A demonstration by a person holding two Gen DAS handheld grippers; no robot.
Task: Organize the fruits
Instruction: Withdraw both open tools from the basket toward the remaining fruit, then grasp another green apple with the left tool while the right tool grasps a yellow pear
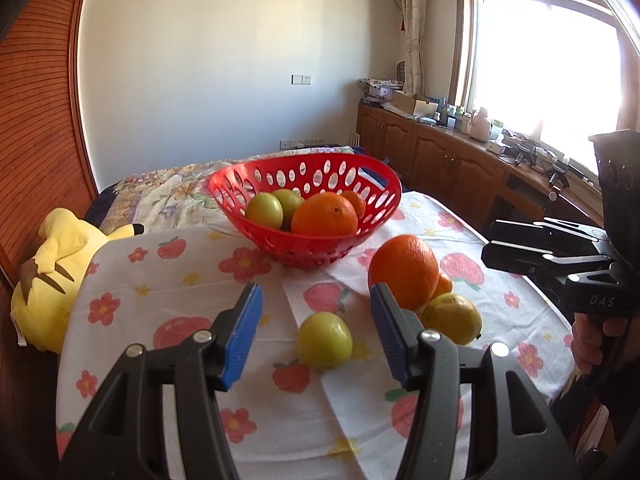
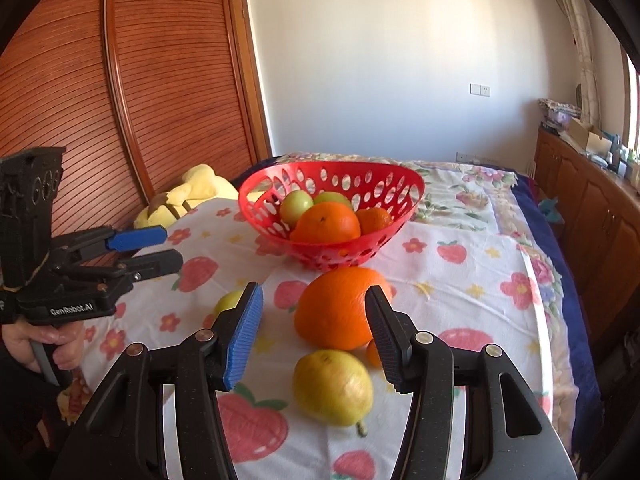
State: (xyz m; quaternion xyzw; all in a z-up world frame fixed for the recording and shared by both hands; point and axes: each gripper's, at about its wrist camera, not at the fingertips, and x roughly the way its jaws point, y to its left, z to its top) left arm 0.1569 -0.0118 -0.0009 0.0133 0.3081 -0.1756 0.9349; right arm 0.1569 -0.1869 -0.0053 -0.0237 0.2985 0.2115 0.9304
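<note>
Both your left claw and right claw stand partly open and empty, loose fruit lying just before the red basket, so nudging the big orange could roll it off the cloth.

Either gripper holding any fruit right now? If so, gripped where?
Nothing is held. The left gripper and right gripper both stand open above the cloth; the green fruit and pear lie untouched.

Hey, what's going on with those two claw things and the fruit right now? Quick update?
Left gripper open over green fruit; right gripper open near yellow pear. Big orange still outside red basket. Path clear.
</note>
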